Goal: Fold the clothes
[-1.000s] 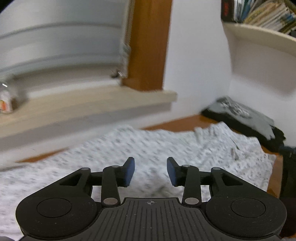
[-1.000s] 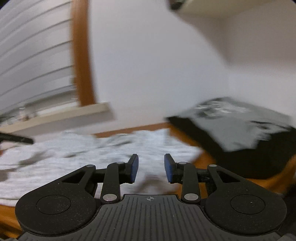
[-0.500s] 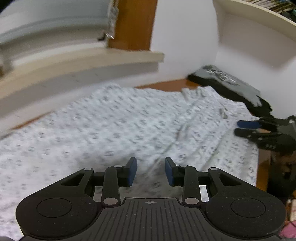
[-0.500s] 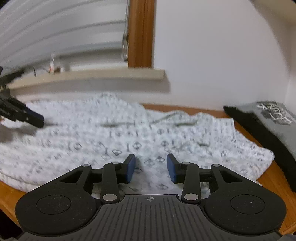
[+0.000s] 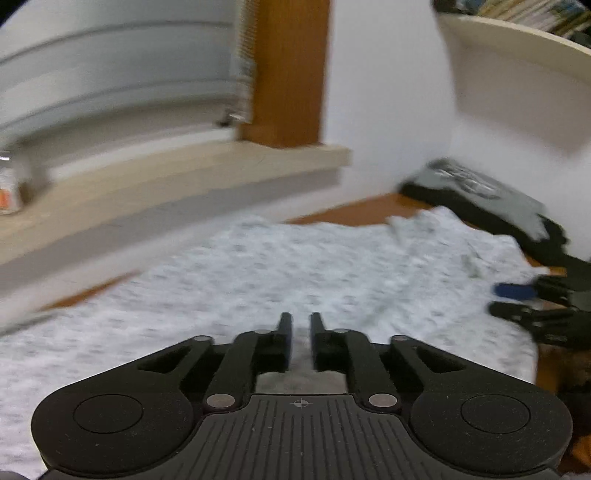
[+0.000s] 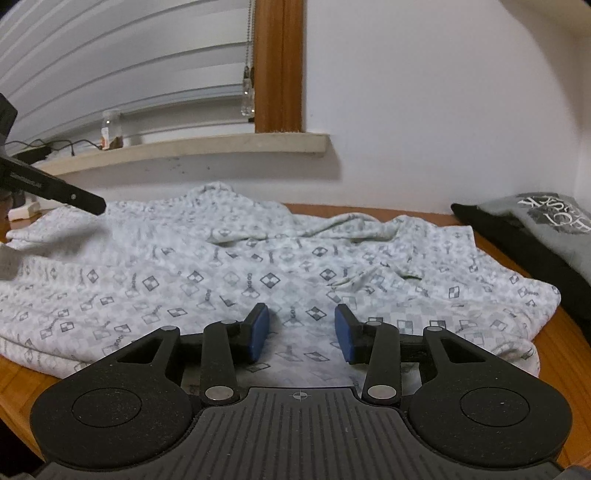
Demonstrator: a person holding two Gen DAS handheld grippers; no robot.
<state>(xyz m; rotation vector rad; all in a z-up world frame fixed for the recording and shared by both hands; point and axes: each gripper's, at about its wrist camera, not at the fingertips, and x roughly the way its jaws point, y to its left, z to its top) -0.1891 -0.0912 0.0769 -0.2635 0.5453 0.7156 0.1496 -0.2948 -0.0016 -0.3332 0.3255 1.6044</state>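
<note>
A white garment (image 6: 221, 266) with a grey diamond print lies spread and wrinkled on the wooden table (image 6: 554, 332). My right gripper (image 6: 301, 328) hovers open over its near edge, with cloth below the blue pads but nothing pinched. In the left wrist view the same garment (image 5: 295, 266) fills the middle. My left gripper (image 5: 298, 321) sits low over it near its left end, its jaws closing to a narrow gap. I cannot tell whether cloth is caught in that gap. The right gripper (image 5: 513, 299) shows at the right edge there.
A folded black and grey garment (image 6: 546, 221) lies at the table's right end against the wall. Behind the table runs a window sill (image 6: 184, 147) with a small bottle (image 6: 110, 129) and cables. A shelf of books (image 5: 517, 14) hangs above right.
The left gripper's jaws have narrowed from a wide gap to a slit. The right gripper swung left from the folded dark garment to the white garment's near edge and opened slightly.
</note>
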